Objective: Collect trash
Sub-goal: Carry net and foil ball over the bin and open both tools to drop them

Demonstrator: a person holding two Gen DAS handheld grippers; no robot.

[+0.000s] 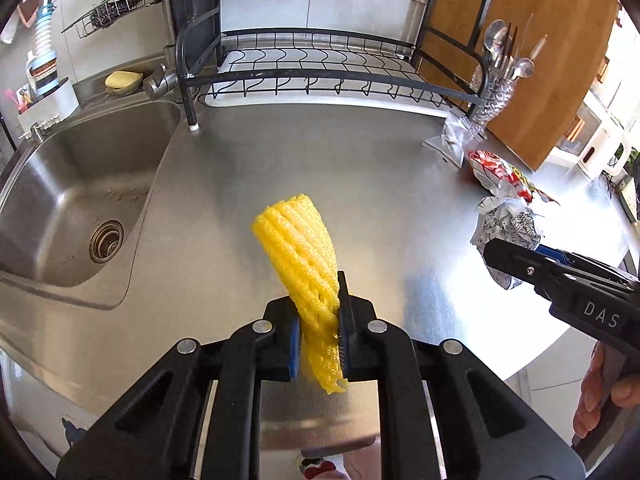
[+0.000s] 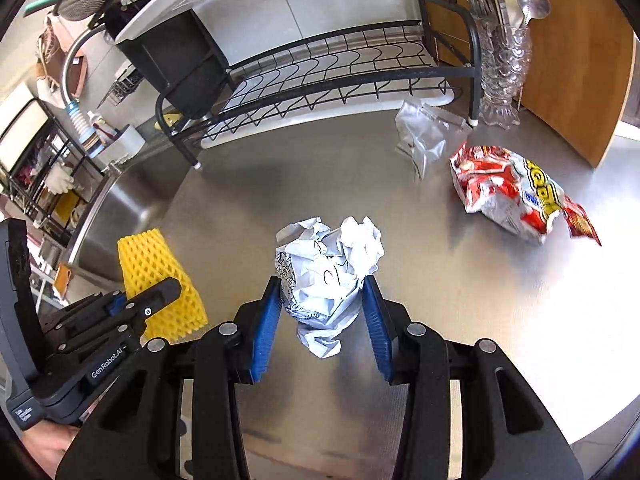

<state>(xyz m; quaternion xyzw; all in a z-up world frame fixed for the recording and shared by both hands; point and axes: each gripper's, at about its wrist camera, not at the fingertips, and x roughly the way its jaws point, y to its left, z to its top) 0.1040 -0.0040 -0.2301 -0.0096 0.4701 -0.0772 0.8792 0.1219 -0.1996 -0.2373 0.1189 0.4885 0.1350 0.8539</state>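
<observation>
My left gripper is shut on a yellow foam net sleeve, which sticks up from its blue pads above the steel counter. The same yellow sleeve shows at the lower left of the right wrist view, with the left gripper clamped on it. My right gripper is shut on a crumpled ball of white printed paper, lifted off the counter. In the left wrist view that paper ball hangs from the right gripper's fingers at the right.
A red and yellow snack bag and a clear plastic bag lie on the counter at the right. A black dish rack stands behind, a glass cutlery holder beside it. The sink is at the left.
</observation>
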